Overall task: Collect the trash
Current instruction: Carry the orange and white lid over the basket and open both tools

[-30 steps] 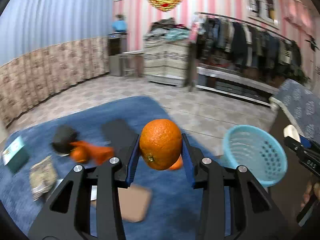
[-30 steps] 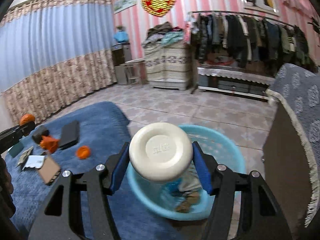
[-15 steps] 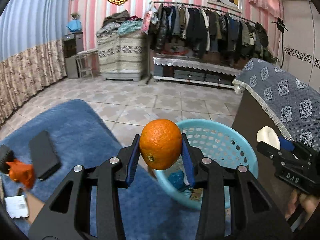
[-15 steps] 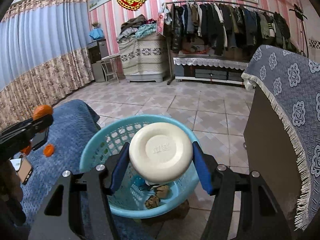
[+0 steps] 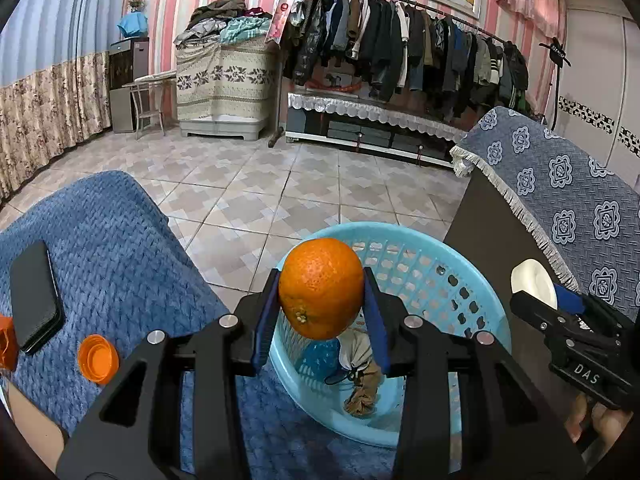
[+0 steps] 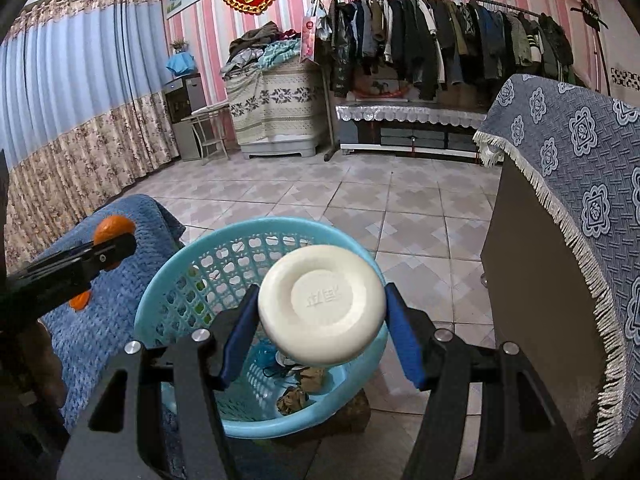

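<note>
The left claw (image 5: 322,312) is held level, its blue-padded fingers (image 5: 264,320) clamped on an orange (image 5: 321,288). The right claw (image 6: 320,320) is likewise closed, a white soap bar (image 6: 322,305) gripped between its pads. Both are pointed forward, side by side.

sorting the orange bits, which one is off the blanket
The orange, clamped in the left gripper over the basket. The flat orange cap lies on the blanket.

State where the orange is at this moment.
In the left wrist view the orange sits centre frame, clamped in the left gripper over the blue basket.
</note>
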Demonstrator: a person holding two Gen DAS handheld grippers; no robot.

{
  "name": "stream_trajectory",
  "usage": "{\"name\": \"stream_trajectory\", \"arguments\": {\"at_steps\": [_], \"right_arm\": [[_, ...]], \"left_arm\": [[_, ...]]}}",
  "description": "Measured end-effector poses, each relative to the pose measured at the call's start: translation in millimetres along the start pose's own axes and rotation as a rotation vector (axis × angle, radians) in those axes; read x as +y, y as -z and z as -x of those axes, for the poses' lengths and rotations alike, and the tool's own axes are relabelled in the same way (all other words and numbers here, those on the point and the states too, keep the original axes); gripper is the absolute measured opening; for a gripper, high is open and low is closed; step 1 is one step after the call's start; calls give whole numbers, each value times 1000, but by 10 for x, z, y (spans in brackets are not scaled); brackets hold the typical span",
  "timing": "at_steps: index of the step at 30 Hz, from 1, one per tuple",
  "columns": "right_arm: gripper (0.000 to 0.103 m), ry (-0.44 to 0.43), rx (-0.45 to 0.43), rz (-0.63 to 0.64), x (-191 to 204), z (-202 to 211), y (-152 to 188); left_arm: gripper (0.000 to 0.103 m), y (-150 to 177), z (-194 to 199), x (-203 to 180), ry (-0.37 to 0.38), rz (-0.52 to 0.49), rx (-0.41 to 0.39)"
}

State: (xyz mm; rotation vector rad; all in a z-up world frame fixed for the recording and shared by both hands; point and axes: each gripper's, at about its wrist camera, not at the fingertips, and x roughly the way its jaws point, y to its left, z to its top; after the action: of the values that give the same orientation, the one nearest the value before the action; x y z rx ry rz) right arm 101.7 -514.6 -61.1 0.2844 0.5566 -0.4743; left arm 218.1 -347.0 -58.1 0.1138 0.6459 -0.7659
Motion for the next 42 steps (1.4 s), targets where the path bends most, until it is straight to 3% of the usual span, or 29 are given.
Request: {"name": "stream_trajectory", "arguments": {"at_steps": [9,13,22,29,36,42], "right_arm": [[61,0,8,4,9,-41,16],[61,4,14,2,6,-63,19],[61,2,19,9,22,-94,33],[61,-19,25,28,215,-204,6],[61,-33,38,25,382,-399,-89],[82,-11,26,22,417,-413,-135]], "left_arm": [[39,-10,-90,-77,20,-23,16],[48,-73,-139,-136,40,-34,27],[79,-153,11,58,-48,0,-23],[90,-169,300,337,-125,37,-83],[92,-143,594,562,-191,58,-116],[96,-128,815,659,-244,51,-134]]}}
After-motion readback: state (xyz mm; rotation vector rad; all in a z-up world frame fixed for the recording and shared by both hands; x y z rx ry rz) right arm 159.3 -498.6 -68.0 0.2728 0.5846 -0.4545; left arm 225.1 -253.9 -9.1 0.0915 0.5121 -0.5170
